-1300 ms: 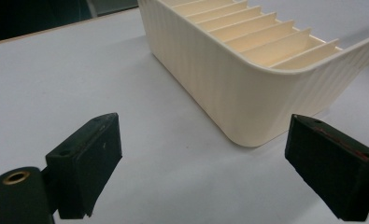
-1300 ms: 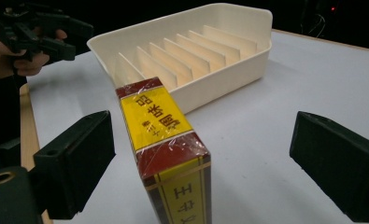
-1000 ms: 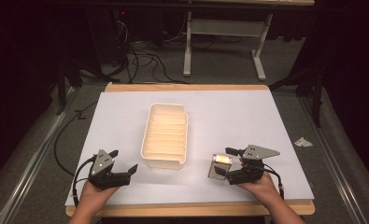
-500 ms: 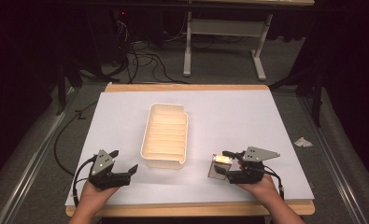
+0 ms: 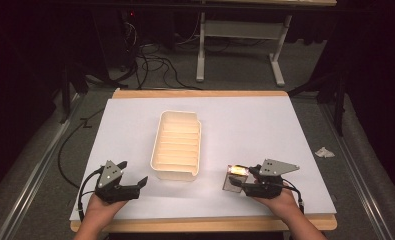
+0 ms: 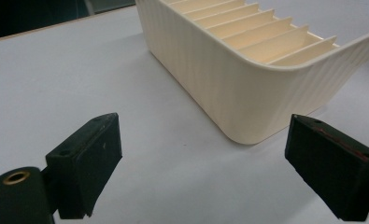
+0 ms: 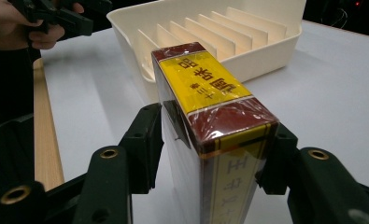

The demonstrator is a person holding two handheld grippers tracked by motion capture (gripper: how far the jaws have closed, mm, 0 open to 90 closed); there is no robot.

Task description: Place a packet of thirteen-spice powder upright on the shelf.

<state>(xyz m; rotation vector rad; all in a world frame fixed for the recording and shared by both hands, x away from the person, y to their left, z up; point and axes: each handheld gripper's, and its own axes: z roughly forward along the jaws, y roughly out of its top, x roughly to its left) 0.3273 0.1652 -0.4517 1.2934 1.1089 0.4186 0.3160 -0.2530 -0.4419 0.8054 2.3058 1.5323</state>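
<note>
A dark red and yellow wrapped box (image 7: 205,84) stands upright on the white table sheet, near the front right (image 5: 233,176). My right gripper (image 7: 215,144) has just been closing its jaws, and both pads now press on the box's sides. A cream tray with divider slots (image 5: 157,145) lies in the middle of the sheet, just beyond the box (image 7: 266,56). At the front left my left gripper (image 5: 141,184) rests low, open with nothing between its fingers (image 6: 205,154). It points at the tray's near corner (image 6: 229,79).
The white sheet (image 5: 245,125) covers a wooden table whose edge runs along the front (image 5: 200,222). A crumpled scrap (image 5: 325,151) lies on the floor to the right. Cables and a white frame leg (image 5: 200,55) sit beyond the table's far edge.
The right gripper's jaws have drawn in onto the box. Both hands have kept their places, and the left gripper has stayed open.
</note>
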